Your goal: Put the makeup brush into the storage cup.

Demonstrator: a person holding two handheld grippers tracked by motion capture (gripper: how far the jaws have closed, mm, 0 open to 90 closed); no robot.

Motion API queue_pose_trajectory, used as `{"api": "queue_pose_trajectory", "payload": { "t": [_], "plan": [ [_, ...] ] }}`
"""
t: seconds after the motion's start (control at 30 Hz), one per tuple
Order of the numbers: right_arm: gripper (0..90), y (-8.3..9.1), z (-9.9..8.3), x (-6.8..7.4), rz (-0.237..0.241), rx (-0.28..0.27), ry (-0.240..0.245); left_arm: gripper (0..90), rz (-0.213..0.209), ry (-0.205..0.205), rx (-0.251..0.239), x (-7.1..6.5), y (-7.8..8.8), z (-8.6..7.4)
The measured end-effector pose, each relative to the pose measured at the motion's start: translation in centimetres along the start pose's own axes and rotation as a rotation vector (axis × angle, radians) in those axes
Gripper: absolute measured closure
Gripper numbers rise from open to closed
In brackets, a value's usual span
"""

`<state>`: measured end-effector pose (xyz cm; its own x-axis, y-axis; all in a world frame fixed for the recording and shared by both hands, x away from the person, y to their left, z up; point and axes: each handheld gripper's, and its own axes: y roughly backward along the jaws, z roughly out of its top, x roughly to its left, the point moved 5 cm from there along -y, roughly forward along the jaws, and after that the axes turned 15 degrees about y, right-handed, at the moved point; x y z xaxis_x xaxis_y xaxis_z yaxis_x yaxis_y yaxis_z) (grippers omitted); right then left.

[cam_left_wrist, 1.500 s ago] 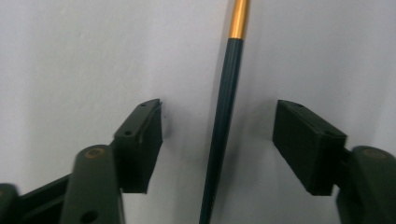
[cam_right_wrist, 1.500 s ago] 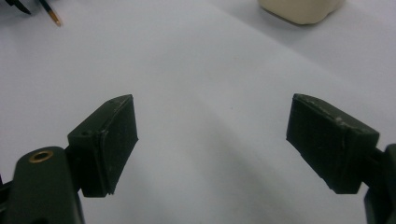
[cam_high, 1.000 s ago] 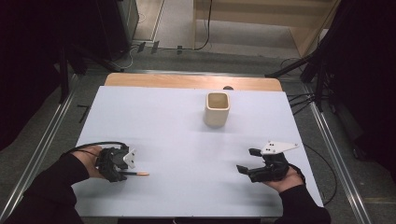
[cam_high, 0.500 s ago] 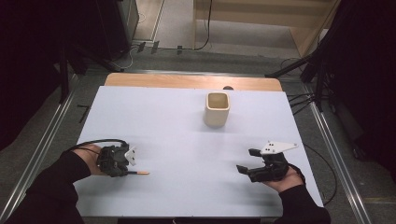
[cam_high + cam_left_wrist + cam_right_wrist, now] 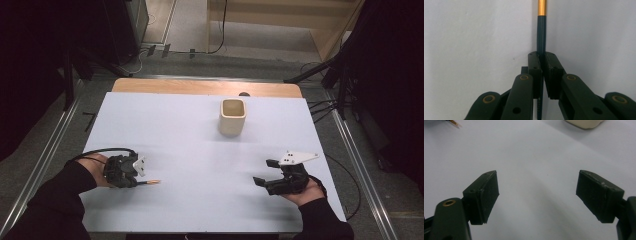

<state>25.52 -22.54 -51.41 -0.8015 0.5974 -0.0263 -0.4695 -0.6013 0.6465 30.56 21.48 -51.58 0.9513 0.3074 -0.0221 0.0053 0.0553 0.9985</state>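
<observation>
Lying on the white table [image 5: 190, 150], well apart from the beige cup [image 5: 232, 117], a dark pen [image 5: 541, 37] is clamped by the left gripper [image 5: 131, 172], whose jaws have just been closing. The right gripper [image 5: 265, 172] is held wide apart with nothing between its jaws, near the table's edge, also well away from the cup.

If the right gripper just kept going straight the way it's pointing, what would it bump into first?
Probably nothing nearby. The right gripper, jaws open, points left across bare table. Far along that line are the left gripper and its pen, seen at the top left corner of the right gripper view; the cup lies off to the side.
</observation>
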Motion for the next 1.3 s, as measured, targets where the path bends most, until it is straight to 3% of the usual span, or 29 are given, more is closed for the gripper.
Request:
{"api": "queue_pose_trajectory", "payload": {
  "t": [0.2,0.33,0.57,0.67,0.7,0.73,0.77,0.87,0.93,0.97,1.03,1.23,1.3],
  "plan": [
    [19.5,0.1,0.0,0.0,0.001,-0.001,0.001,85.2,-0.026,0.034,-0.012,-0.1,0.6,0.2],
    [19.6,0.1,0.0,0.0,0.002,-0.003,0.004,85.2,-0.049,0.013,-0.030,-0.4,1.0,0.3],
    [19.6,0.0,0.0,0.0,0.000,-0.002,0.005,85.2,-0.040,0.072,-0.037,-0.3,2.7,0.6],
    [19.6,0.0,0.0,0.0,0.001,-0.001,0.003,85.2,-0.065,0.106,-0.056,-0.3,3.7,1.0],
    [19.6,0.0,0.0,0.0,0.001,-0.002,0.005,85.2,-0.058,0.093,-0.079,-0.5,4.0,1.2],
    [19.6,0.0,0.0,0.0,0.001,-0.002,0.005,85.2,-0.079,0.100,-0.082,-0.6,4.2,1.3],
    [19.6,0.0,0.0,0.0,0.001,-0.001,0.005,85.2,-0.064,0.098,-0.101,-0.7,4.5,1.5],
    [19.6,0.0,0.0,0.0,-0.002,0.000,0.003,85.2,-0.070,0.109,-0.134,-0.7,5.1,1.9],
    [19.6,0.0,0.0,0.0,-0.003,0.002,-0.003,85.2,-0.062,0.143,-0.174,-0.6,5.6,2.3],
    [19.6,0.1,0.0,0.0,-0.004,0.002,-0.003,85.2,-0.078,0.172,-0.192,-0.5,5.8,2.4],
    [19.6,0.1,0.0,0.0,-0.003,0.001,-0.004,85.2,-0.079,0.191,-0.221,-0.3,6.1,2.6],
    [19.6,0.1,0.0,0.0,0.000,-0.003,0.000,85.2,-0.144,0.296,-0.353,0.3,7.1,3.4],
    [19.6,0.1,0.0,0.0,0.000,-0.004,0.001,85.2,-0.157,0.309,-0.381,0.4,7.3,3.5]
  ]
}}
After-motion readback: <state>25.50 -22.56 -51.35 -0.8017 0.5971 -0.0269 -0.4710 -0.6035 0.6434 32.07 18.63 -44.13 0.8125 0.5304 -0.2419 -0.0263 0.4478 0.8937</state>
